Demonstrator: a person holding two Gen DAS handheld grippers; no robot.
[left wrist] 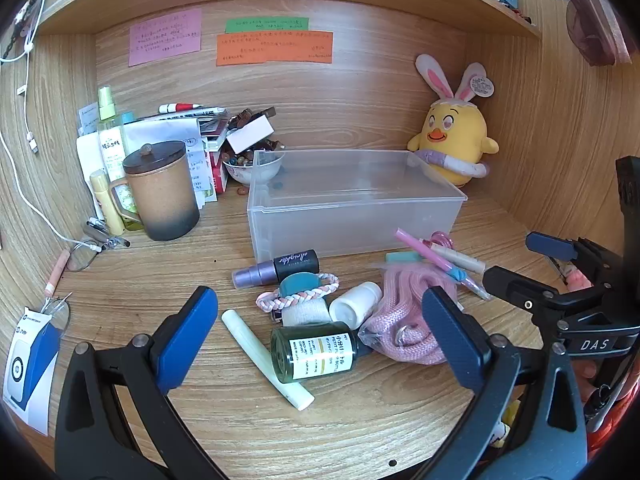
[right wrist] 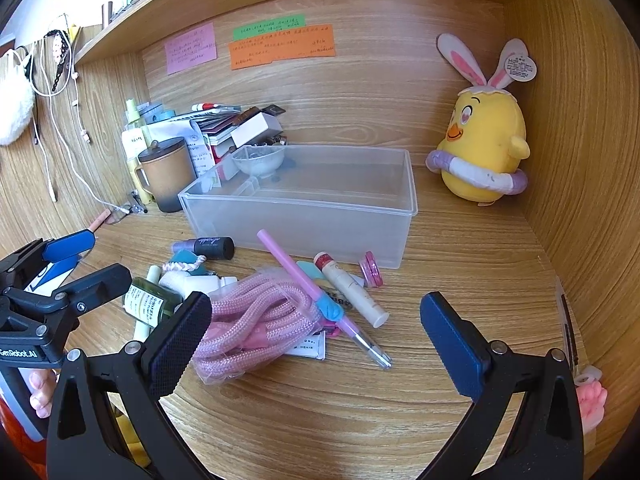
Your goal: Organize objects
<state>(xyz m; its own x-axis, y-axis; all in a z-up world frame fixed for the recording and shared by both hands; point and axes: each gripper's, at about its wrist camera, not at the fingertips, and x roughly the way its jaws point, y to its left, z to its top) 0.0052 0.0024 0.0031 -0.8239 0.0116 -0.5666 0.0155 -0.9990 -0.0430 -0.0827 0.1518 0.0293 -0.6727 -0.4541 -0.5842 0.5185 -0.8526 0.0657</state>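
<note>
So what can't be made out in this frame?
- Writing on the pink note and orange note: too small, both views.
- Bead bowl contents: partly hidden behind the clear bin.
- White card: mostly under the bagged pink rope, right view.

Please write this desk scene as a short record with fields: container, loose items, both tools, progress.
container: clear plastic box, open, nothing visible inside
loose items: pink rope bag, green bottle, pink pen, lying before the box
left tool: open, above the bottle
right tool: open, holding nothing
progress: no loose item in the box yet
</note>
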